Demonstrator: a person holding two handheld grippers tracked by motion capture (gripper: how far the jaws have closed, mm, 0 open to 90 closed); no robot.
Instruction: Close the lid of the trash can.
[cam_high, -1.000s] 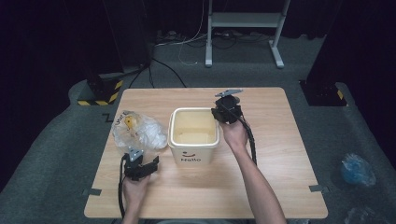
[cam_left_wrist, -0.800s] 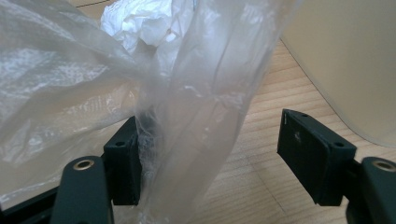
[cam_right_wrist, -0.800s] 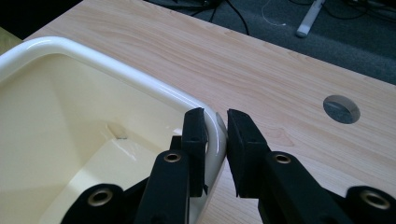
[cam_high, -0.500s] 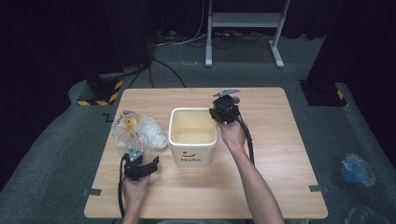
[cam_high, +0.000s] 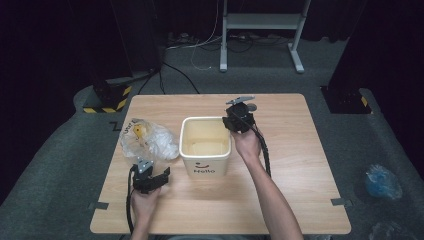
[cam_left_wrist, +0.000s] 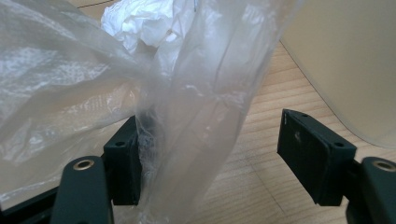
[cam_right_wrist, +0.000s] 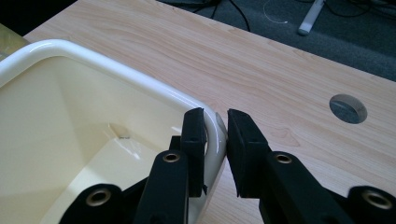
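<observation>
A cream bin (cam_high: 205, 150) with "Hello" on its front stands mid-table. My right gripper (cam_high: 239, 120) is shut on the bin's far right rim. In the right gripper view its jaws (cam_right_wrist: 217, 126) pinch the rim (cam_right_wrist: 116, 70), one inside and one outside. A crumpled clear plastic bag (cam_high: 147, 140) with something yellow inside lies left of the bin. My left gripper (cam_high: 152, 172) sits at the bag's near edge. In the left gripper view it (cam_left_wrist: 212, 140) is open, with bag film (cam_left_wrist: 93, 70) hanging between the jaws and against the left one. The bin's wall (cam_left_wrist: 350, 56) is at the right.
Bare wooden table (cam_high: 300, 165) stretches right of the bin, with a round cable hole (cam_right_wrist: 348, 108) in it. On the floor are a blue bag (cam_high: 382, 182), a metal stand (cam_high: 260, 25), cables and a yellow-black striped base (cam_high: 107, 102).
The right gripper has edged slightly at the bin's rim. The left hand, the bag and the bin stay where they were.
</observation>
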